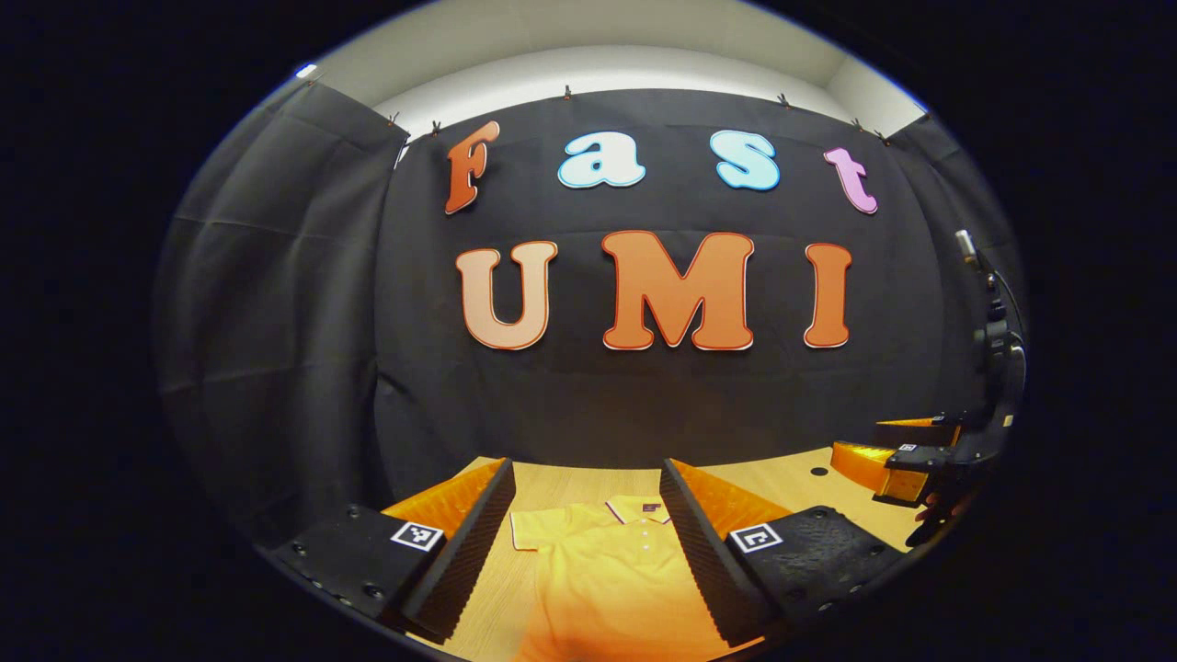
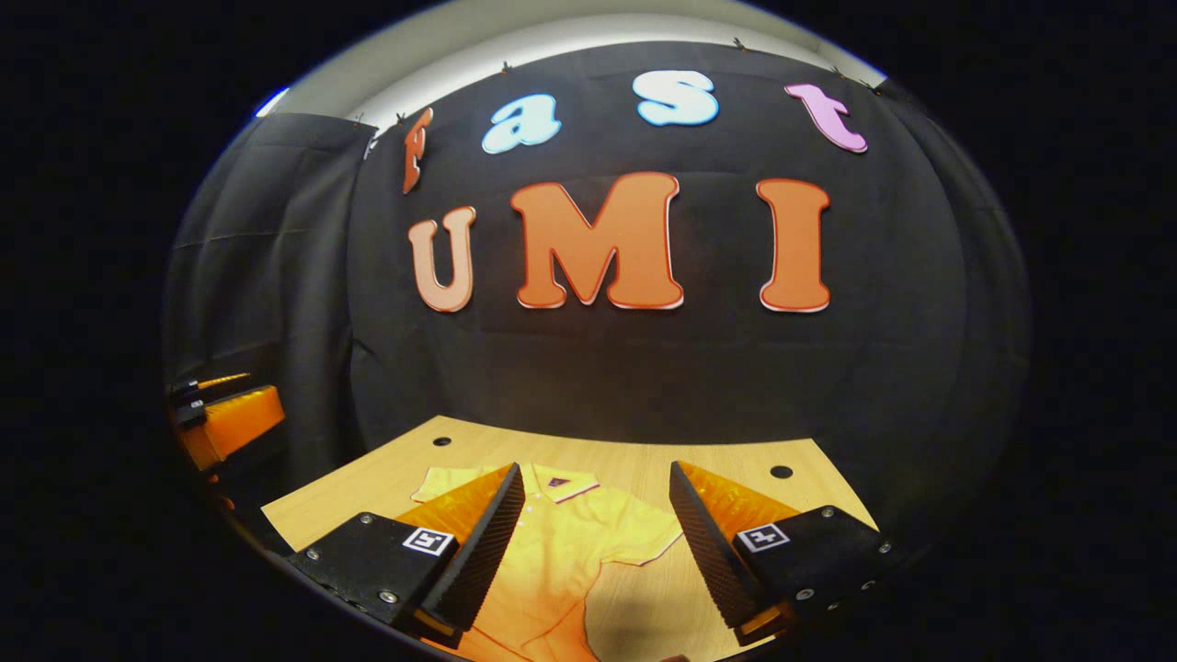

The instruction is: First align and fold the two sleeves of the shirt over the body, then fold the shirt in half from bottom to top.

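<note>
- The yellow short-sleeved polo shirt (image 1: 602,561) lies flat on the light wooden table (image 2: 368,487), collar toward the far edge, its long axis running near to far.
- The left gripper (image 1: 584,542) and the right gripper (image 2: 598,542) both hover above it, fingers wide apart, holding nothing.
- The right gripper looks nearer one spread sleeve (image 2: 648,538).

Black cloth wall (image 1: 644,405) clipped below a pale lit ceiling (image 1: 598,64), behind a wooden table (image 2: 644,460).

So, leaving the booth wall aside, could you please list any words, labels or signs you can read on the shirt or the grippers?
No text can be quoted here.
Collar label of the yellow polo shirt: too small to read.
Square markers on the left gripper and right gripper: black-and-white patterns, no words.
</note>
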